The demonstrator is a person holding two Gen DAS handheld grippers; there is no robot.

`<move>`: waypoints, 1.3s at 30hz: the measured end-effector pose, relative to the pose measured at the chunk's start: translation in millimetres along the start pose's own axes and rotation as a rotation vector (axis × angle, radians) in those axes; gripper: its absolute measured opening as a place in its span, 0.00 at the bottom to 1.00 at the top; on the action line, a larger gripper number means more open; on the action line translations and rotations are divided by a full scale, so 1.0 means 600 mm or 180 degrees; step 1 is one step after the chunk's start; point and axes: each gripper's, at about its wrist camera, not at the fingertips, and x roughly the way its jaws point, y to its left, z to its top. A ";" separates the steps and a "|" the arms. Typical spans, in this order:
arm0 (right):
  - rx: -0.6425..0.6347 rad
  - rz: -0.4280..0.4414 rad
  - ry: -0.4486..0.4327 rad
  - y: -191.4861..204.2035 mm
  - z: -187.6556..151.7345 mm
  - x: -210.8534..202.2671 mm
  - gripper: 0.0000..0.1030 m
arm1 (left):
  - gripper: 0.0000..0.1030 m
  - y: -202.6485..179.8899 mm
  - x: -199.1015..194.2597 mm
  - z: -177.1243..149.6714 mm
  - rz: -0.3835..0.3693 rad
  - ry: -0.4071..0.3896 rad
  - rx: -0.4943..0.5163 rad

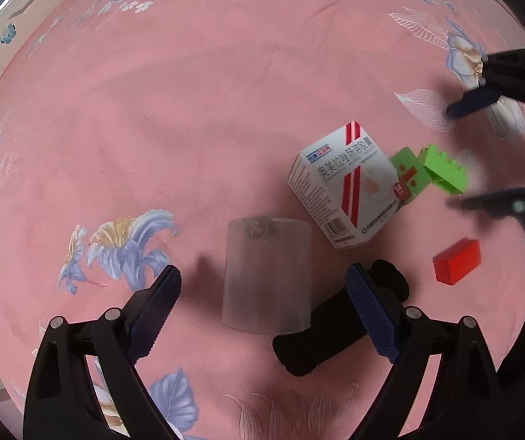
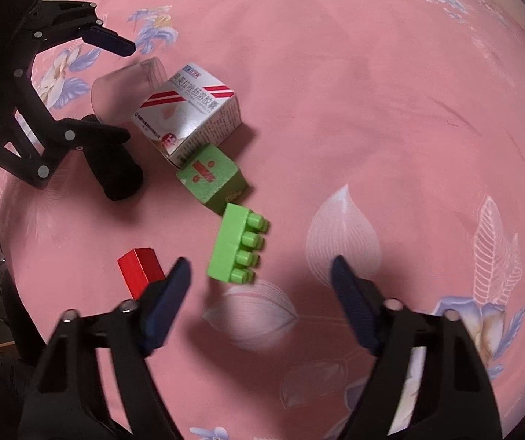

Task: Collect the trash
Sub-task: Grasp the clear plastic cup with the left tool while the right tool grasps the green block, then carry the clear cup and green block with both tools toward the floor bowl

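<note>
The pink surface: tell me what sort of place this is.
Probably a home: a bed or table under a pink floral cloth. Household clutter lies on it: a medicine box, a green toy brick, a clear cup.

Matt pink cloth [image 1: 226,110]; frosted plastic cup [image 1: 267,275]; glossy card box [image 1: 343,190]; smooth plastic green brick [image 2: 235,247].

Two green blocks [image 2: 236,245], one box [image 2: 189,110]

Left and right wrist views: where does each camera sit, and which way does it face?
Left wrist: on the left gripper, facing down over a clear cup; own fingers show.
Right wrist: on the right gripper, facing down by a green brick; own fingers show.
Shared: pink cloth, medicine box, red block, each other's gripper.
</note>
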 end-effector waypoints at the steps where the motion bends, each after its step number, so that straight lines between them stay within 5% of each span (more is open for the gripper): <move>1: -0.0011 -0.0009 0.0023 0.001 0.004 0.004 0.66 | 0.90 0.002 0.001 0.000 -0.0008 -0.0011 -0.0011; 12: -0.0062 -0.0098 0.0110 0.025 0.023 0.031 0.41 | 0.48 0.007 0.026 -0.005 -0.0060 0.0100 0.0031; 22: -0.0119 -0.0141 0.0131 0.022 0.034 0.045 0.21 | 0.47 0.012 0.035 -0.024 -0.0099 0.0053 0.0062; 39: -0.0178 -0.0208 0.0051 0.056 0.004 0.011 0.21 | 0.47 0.041 -0.040 -0.059 -0.0072 -0.0166 0.0026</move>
